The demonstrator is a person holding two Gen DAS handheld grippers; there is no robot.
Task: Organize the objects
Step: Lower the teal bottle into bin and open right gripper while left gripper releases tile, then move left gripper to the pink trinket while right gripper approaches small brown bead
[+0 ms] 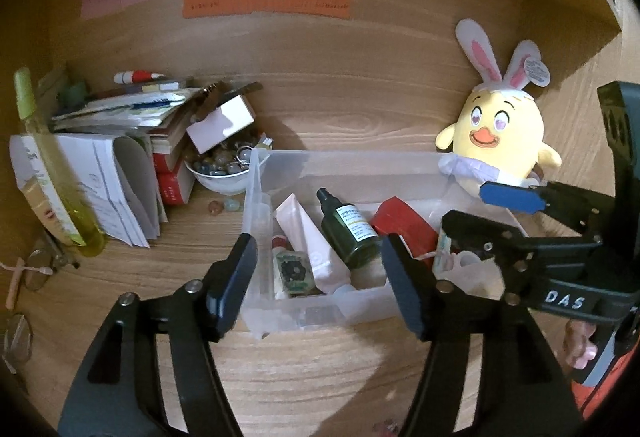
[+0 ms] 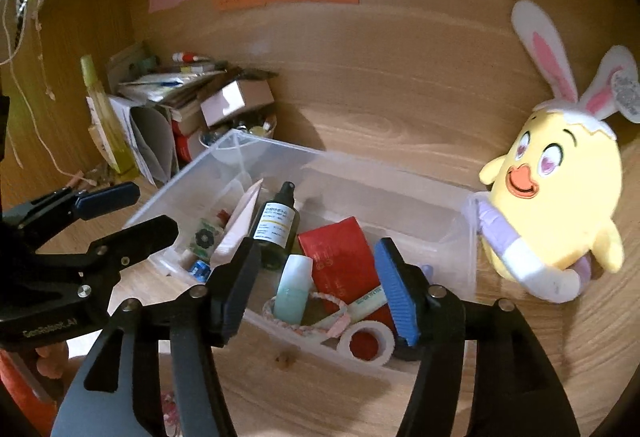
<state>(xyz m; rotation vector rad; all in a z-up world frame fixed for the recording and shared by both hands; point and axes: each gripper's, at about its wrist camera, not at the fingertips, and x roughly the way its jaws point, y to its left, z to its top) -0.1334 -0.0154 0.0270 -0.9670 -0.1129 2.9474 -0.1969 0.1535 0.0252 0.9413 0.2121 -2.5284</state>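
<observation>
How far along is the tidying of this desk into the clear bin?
Done: the clear bin already holds the green bottle, red box and tape roll. In hand: nothing; the left gripper and right gripper are both open over the bin. Left: the paper stack, bowl of stones, loose stones and plush chick are outside it.

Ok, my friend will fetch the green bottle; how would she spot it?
Find the clear plastic bin beside the yellow chick plush. The dark green bottle lies inside, between a white tube and a red box; only it has a black spray cap.
</observation>
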